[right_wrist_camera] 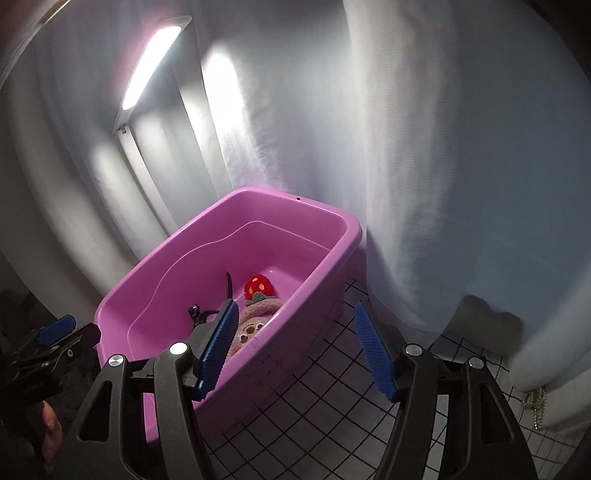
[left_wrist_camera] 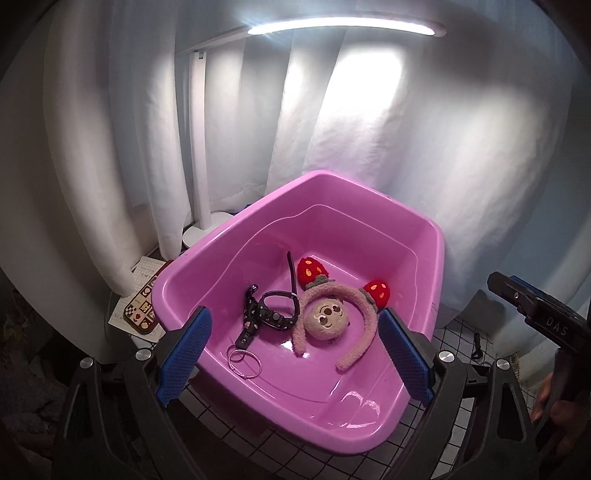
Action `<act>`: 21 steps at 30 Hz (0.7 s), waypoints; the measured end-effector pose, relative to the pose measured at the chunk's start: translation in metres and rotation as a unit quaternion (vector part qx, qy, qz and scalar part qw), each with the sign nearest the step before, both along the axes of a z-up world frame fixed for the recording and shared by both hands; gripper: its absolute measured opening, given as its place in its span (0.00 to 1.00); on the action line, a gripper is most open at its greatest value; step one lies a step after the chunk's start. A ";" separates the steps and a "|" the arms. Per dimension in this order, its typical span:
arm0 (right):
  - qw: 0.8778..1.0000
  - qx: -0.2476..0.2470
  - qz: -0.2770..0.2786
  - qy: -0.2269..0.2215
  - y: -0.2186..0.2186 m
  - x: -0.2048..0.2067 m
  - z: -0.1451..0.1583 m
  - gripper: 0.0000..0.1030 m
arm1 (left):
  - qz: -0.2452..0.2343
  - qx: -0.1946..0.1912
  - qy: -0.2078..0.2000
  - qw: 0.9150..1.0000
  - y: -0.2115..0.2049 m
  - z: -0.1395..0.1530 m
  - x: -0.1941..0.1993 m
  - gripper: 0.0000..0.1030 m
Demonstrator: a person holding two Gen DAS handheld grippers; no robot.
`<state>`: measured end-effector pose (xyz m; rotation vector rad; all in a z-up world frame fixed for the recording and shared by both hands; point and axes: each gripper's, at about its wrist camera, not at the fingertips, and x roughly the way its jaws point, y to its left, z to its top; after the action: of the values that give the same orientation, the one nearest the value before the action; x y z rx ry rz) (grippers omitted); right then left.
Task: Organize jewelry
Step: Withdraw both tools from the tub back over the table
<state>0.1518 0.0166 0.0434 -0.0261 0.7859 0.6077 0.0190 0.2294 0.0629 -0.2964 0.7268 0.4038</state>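
While both tongs [left_wrist_camera: 295, 350] [right_wrist_camera: 295, 347] gape empty, jewelry [left_wrist_camera: 266, 317] between left pads, inside tub [left_wrist_camera: 424, 236].

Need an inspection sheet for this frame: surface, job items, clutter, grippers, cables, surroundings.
Surface: white grid-tiled tabletop.
Job's things: pink tub holds a plush headband, black watch, black strap and metal rings; a bead chain lies outside, by the curtain.
Clutter: patterned card on paper, left of the tub.
Grippers: left gripper open over the tub; right gripper open, straddling the tub's right wall.
Cables: nothing seen.
Surroundings: white curtain, lit desk lamp.
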 end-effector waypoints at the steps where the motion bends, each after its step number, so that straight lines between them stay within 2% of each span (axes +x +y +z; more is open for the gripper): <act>1: 1.000 -0.007 -0.016 -0.005 -0.019 -0.008 0.000 0.61 | -0.012 0.003 -0.006 1.000 -0.007 0.003 -0.002 0.87; 5: 0.995 -0.036 -0.092 -0.013 -0.099 -0.034 -0.001 0.61 | -0.068 0.005 -0.032 0.997 -0.041 0.015 -0.004 0.91; 8: 0.988 -0.046 -0.146 -0.006 -0.153 -0.053 -0.009 0.66 | -0.117 0.000 -0.049 0.992 -0.072 0.021 -0.004 0.92; 12: 0.980 -0.054 -0.192 0.015 -0.211 -0.072 -0.030 0.66 | -0.162 -0.009 -0.051 0.985 -0.114 0.014 -0.001 0.92; 17: 0.976 -0.018 -0.199 0.081 -0.266 -0.075 -0.078 0.66 | -0.178 -0.023 -0.034 0.983 -0.157 -0.011 0.001 0.93; 21: 0.979 -0.016 -0.174 0.100 -0.291 -0.066 -0.107 0.66 | -0.144 -0.017 -0.003 0.989 -0.186 -0.042 -0.001 0.93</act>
<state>0.0861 -0.2746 -0.0639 0.1425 0.9702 0.2667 0.0181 0.0430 0.0208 -0.2199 0.7590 0.1169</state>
